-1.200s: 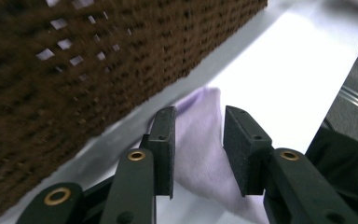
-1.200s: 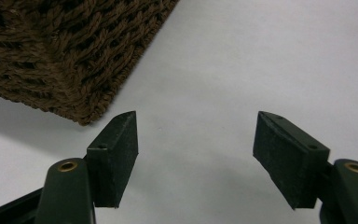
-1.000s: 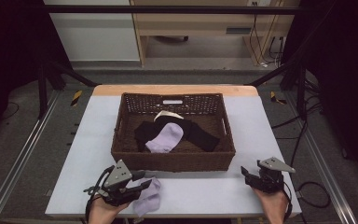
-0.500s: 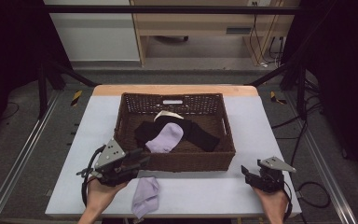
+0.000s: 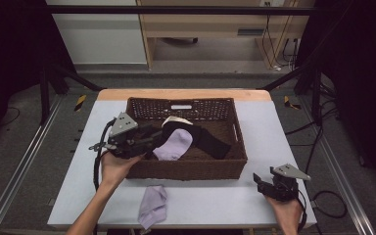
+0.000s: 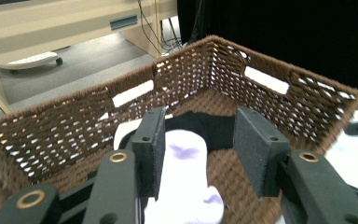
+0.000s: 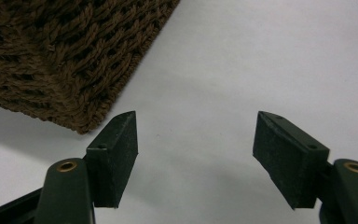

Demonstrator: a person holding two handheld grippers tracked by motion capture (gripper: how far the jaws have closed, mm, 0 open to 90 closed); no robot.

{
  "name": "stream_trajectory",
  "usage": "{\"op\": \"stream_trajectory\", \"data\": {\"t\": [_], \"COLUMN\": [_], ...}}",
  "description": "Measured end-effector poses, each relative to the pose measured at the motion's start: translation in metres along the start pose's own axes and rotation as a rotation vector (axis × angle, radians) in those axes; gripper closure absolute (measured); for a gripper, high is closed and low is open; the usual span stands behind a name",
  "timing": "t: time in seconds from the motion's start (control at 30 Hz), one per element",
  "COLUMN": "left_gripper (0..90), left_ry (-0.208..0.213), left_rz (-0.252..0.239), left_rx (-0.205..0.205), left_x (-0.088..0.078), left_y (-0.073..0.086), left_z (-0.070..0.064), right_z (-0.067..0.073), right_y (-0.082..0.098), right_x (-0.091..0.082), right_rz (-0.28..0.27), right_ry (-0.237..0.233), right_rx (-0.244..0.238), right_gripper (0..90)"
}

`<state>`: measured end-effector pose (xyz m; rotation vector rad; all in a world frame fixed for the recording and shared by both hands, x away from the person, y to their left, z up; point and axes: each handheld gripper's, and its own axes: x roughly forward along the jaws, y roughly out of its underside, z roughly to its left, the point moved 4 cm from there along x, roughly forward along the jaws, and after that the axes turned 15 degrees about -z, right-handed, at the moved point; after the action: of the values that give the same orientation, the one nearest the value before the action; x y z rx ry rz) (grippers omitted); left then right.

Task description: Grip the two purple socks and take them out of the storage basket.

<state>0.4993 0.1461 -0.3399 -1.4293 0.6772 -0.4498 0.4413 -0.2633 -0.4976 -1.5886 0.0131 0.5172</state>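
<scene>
Basket [image 5: 186,169] on the table [image 5: 274,127], socks inside.
Lilac sock [image 5: 175,145] lies on black sock [image 5: 214,142]; another sock [image 5: 152,205] on the table. Left gripper [image 6: 200,154] wide over the lilac one; right gripper [image 7: 196,154] wide, empty.

We count one brown wicker basket [image 5: 186,169], two lavender socks, one inside it [image 5: 174,145] and one on the table [image 5: 152,205], two black socks [image 5: 214,142], and two grippers [image 5: 147,142] [image 5: 263,182].
</scene>
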Motion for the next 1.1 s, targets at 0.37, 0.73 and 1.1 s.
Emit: {"op": "stream_trajectory", "data": {"t": [0.37, 0.73, 1.1], "left_gripper": [49.7, 48.0, 41.7], "left_ry": [-0.027, -0.062, -0.093], "left_rz": [0.005, 0.032, 0.098], "left_rx": [0.010, 0.025, 0.044], "left_x": [0.045, 0.086, 0.118], "left_y": [-0.006, 0.000, 0.024], "left_z": [0.007, 0.008, 0.008], "right_z": [0.000, -0.002, -0.002], "right_y": [0.000, -0.001, -0.002], "right_x": [0.001, -0.001, 0.000], "right_rz": [0.001, -0.001, -0.003], "right_ry": [-0.001, 0.009, 0.000], "right_rx": [0.000, 0.010, 0.007], "right_gripper": [30.9, 32.9, 36.1]}}
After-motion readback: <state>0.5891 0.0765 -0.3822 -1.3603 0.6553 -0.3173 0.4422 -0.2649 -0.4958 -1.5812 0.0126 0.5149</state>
